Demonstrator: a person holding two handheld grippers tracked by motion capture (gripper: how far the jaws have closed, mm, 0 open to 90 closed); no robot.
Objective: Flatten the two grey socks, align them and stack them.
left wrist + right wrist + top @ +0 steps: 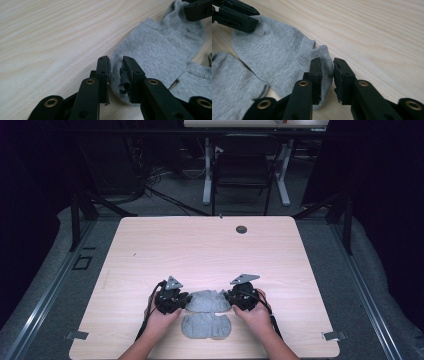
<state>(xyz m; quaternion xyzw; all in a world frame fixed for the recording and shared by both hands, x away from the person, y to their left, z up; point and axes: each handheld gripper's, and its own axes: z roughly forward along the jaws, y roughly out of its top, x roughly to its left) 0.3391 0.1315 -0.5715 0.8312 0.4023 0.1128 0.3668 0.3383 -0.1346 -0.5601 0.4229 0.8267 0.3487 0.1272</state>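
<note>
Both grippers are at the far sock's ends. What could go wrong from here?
1. The left gripper has only the rim of the far sock between its jaws, so the fabric may slip out on a lift.
2. The right gripper likewise straddles just a thin edge at the other end, and uneven grips could let one side drop.
3. The near sock lies close against the far one, so dragging could catch it and pull it along.

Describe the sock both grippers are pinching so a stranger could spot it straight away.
On the wooden table, near its front edge, two grey socks lie between the person's hands. It is the farther sock, stretched between the left gripper and right gripper; the nearer sock lies untouched.
</note>
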